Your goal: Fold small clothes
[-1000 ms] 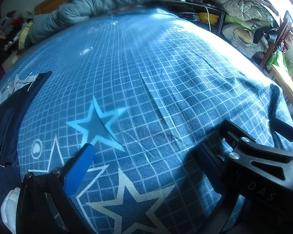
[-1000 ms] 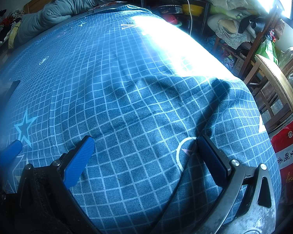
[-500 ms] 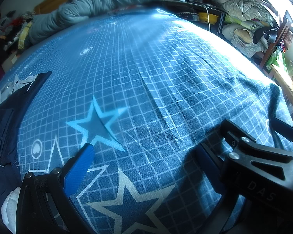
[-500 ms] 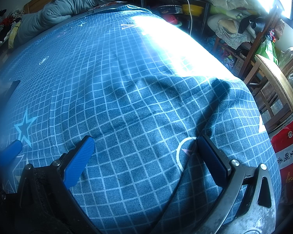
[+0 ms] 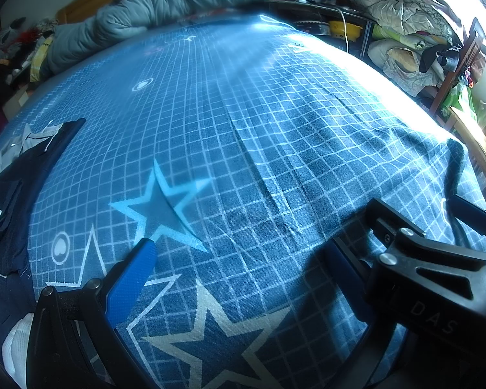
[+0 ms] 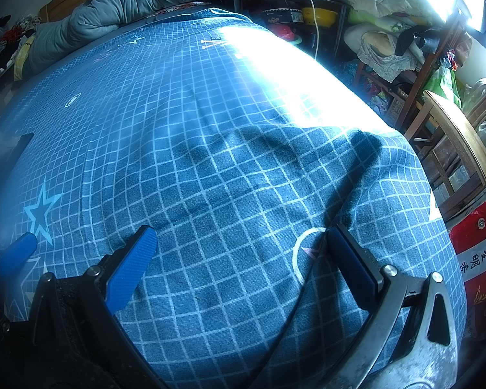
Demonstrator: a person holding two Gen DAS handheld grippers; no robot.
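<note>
A dark navy garment (image 5: 9,194) with a pale lining lies flat at the left edge of the left wrist view, on a bed with a blue grid-and-star sheet (image 5: 243,129). My left gripper (image 5: 239,256) hovers open over the sheet, to the right of the garment, with nothing between its blue pads (image 5: 133,282). The right gripper's black frame (image 5: 437,259) crosses the lower right of that view. In the right wrist view my right gripper (image 6: 243,249) is open over bare sheet (image 6: 210,162), holding nothing. The left gripper's blue fingertip (image 6: 16,253) shows at the far left.
A grey-green duvet (image 5: 152,9) is bunched along the head of the bed. Shelves piled with bedding (image 6: 382,42) and a wooden chair (image 6: 453,149) stand to the right of the bed. A red sack (image 6: 479,259) sits by the bed's right corner.
</note>
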